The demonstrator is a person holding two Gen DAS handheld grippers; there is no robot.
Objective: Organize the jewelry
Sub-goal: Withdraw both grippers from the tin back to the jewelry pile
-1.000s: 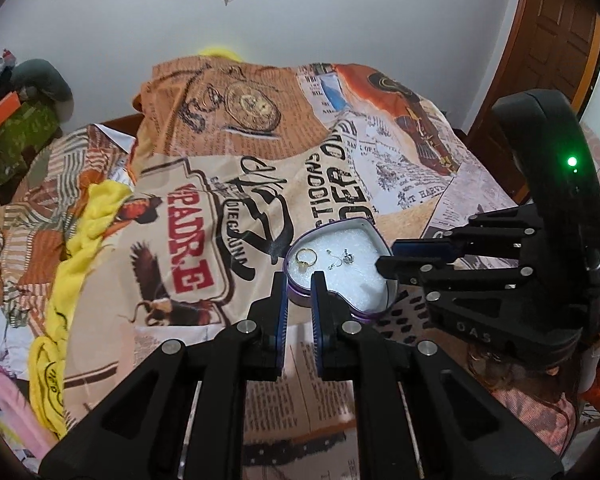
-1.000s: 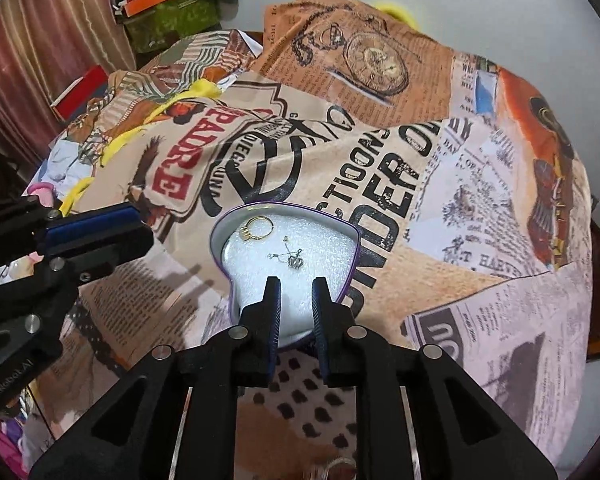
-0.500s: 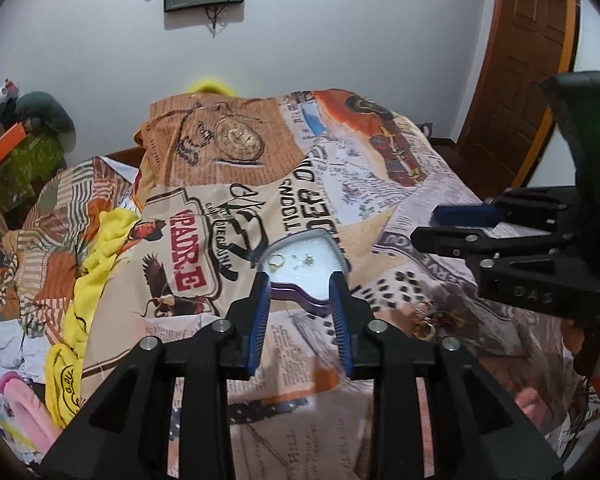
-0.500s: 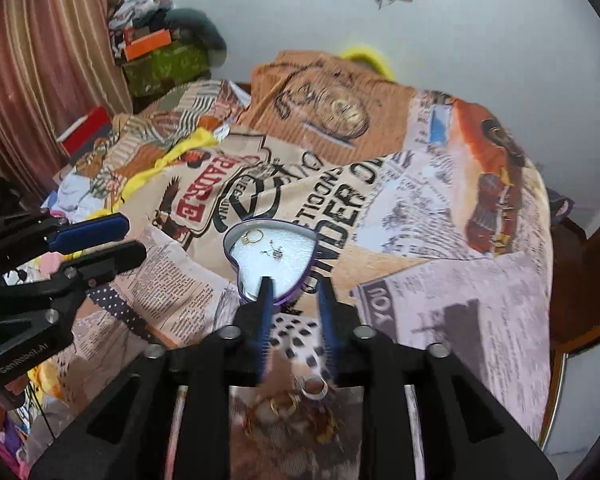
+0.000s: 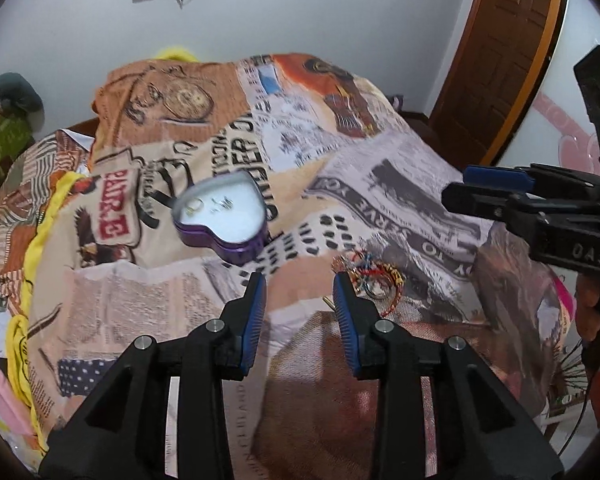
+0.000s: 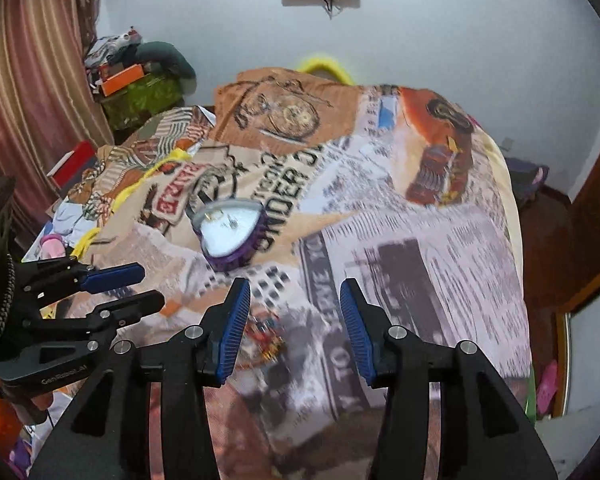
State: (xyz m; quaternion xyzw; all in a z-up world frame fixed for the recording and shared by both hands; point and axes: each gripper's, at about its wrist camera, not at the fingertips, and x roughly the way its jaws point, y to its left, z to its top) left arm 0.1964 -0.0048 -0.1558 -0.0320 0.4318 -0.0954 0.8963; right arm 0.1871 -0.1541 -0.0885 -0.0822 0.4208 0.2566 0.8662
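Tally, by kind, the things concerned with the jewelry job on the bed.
Heart-shaped tins: 1
Gold rings in the tin: 1
Small pieces beside that ring: 1
Tangled jewelry piles: 1
Grippers: 2, left gripper, right gripper
Total: 6

The bedspread (image 6: 400,240) is showing newspaper-style print — "UNDER" beside the heart tin in the right wrist view, "TO" lower down; the left claw (image 6: 128,288) body is reading "GenRobot.AI" — other lettering is blurring
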